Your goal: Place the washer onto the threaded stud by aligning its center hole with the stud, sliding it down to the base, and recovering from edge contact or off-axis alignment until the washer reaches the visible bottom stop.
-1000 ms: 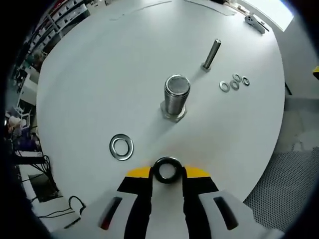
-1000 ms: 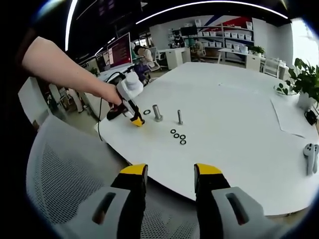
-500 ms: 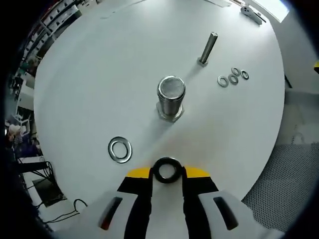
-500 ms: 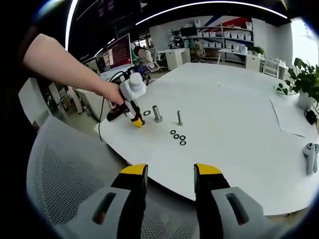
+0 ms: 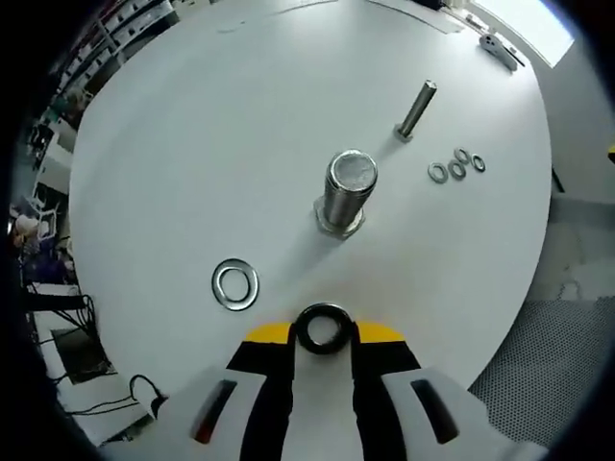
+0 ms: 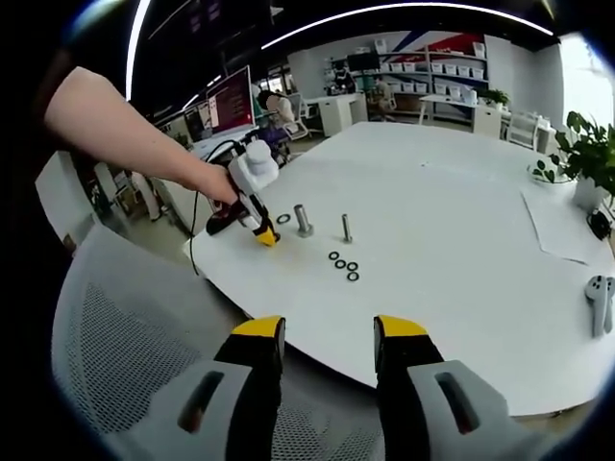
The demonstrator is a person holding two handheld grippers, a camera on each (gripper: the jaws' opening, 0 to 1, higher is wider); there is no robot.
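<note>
In the left gripper view my left gripper (image 5: 323, 331) is shut on a dark steel washer (image 5: 323, 327), held flat between its yellow-tipped jaws above the white table (image 5: 211, 125). The thick threaded stud (image 5: 348, 190) stands upright on its hex base ahead of the washer, with a gap between them. A second large washer (image 5: 234, 285) lies flat on the table to the left. In the right gripper view my right gripper (image 6: 325, 338) is open, with nothing between its fingers, back from the table edge. Far off there, the left gripper (image 6: 252, 206) hovers beside the thick stud (image 6: 303, 219).
A thinner stud (image 5: 415, 107) stands further back, with three small washers (image 5: 456, 169) lying beside it. A mesh chair (image 6: 125, 365) sits below the table edge. A plant (image 6: 584, 154) and a white controller (image 6: 602, 300) are at the table's right side.
The left gripper view has shifted slightly; the thick stud now sits a little lower and more to the right. The washer stays gripped. The right gripper has not moved.
</note>
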